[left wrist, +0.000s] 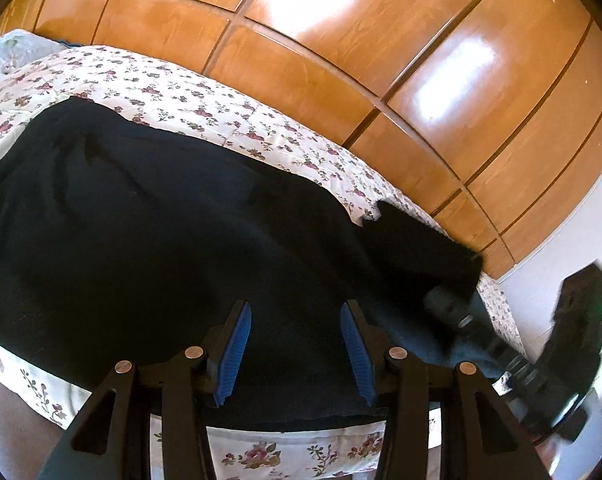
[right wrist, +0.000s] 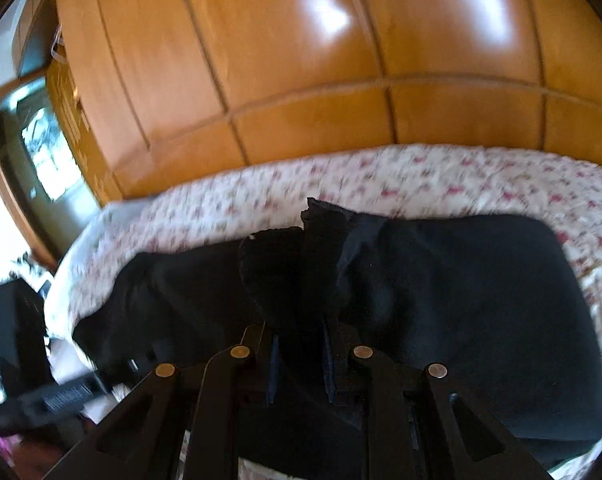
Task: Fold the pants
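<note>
Black pants [left wrist: 161, 232] lie spread on a floral bedspread [left wrist: 173, 96]. My left gripper [left wrist: 297, 344] is open with blue pads, hovering over the pants' near edge and holding nothing. My right gripper [right wrist: 301, 356] is shut on a bunched fold of the pants [right wrist: 297, 264] and lifts it off the bed; the rest of the pants [right wrist: 461, 300] lies flat to the right. In the left wrist view the right gripper [left wrist: 453, 308] shows at the right, gripping the raised cloth [left wrist: 421, 240].
A glossy wooden wardrobe [left wrist: 341, 48] stands behind the bed. The bedspread edge [left wrist: 293, 452] runs close below my left gripper. In the right wrist view, dark clutter [right wrist: 17, 344] sits on the floor at the left and a doorway [right wrist: 41, 152] opens at the left.
</note>
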### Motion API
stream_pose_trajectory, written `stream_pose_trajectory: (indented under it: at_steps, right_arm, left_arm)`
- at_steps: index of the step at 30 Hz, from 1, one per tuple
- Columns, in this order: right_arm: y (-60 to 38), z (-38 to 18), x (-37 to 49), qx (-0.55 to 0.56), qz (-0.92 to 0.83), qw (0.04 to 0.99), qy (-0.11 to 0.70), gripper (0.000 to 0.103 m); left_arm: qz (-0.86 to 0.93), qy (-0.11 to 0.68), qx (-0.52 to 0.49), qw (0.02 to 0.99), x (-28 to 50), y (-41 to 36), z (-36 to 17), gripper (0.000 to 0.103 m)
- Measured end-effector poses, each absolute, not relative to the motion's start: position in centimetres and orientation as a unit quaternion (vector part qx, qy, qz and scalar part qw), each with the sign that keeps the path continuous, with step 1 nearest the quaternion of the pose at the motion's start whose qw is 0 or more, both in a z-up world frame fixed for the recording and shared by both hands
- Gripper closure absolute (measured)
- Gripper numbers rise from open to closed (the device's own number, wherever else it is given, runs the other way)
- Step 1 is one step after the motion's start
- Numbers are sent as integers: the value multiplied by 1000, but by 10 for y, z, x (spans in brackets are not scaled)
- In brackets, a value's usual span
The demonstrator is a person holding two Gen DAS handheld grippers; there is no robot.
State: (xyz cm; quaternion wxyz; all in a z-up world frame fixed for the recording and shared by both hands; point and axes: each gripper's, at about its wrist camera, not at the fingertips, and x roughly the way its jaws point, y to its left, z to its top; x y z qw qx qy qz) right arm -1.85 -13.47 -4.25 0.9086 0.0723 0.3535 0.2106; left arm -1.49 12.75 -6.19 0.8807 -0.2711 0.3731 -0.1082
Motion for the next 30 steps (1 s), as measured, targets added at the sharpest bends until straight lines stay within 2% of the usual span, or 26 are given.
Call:
stream_pose_trajectory:
  at_steps: [5, 8, 9, 10, 11, 12, 18, 24, 28, 29, 30]
  right_arm:
    - [-128, -68, -26, 31, 211, 903, 373, 78]
    - [-135, -66, -36, 26, 243, 899, 364, 64]
    - [-138, -63, -41, 29, 260, 896, 358, 52]
    - [-142, -60, -50, 30, 272, 897, 348, 43]
    - [-146, -57, -59, 28, 273, 900, 338, 41]
    - [-152, -54, -68, 22, 268, 905, 328, 40]
    - [-221, -43, -116, 55, 179, 940, 286, 40]
    - [-283, -64, -120, 57, 28, 939, 337, 40]
    - [-297, -83, -104, 109, 39, 926, 360, 40]
    - [-298, -87, -98, 125, 43, 921, 366, 40]
    - [-299, -93, -92, 138, 43, 914, 379, 41]
  left_arm:
    - [-126, 377, -283, 873, -8, 122, -62, 55]
    - [-147, 378, -299, 864, -2, 116, -60, 55]
    - [-155, 378, -303, 861, 0, 114, -60, 54]
    - [-165, 379, -309, 856, 4, 110, -58, 51]
    - [-171, 381, -313, 853, 6, 108, -58, 42]
    - [-178, 381, -318, 850, 8, 105, -57, 38]
    - [-203, 398, -322, 835, 30, 82, -57, 35]
    - [-219, 411, -312, 828, 48, 61, -58, 35]
    - [-226, 438, -303, 816, 56, 48, -66, 41]
    - [-226, 443, -300, 814, 57, 45, -68, 54]
    - [-224, 446, -296, 814, 57, 43, -69, 71]
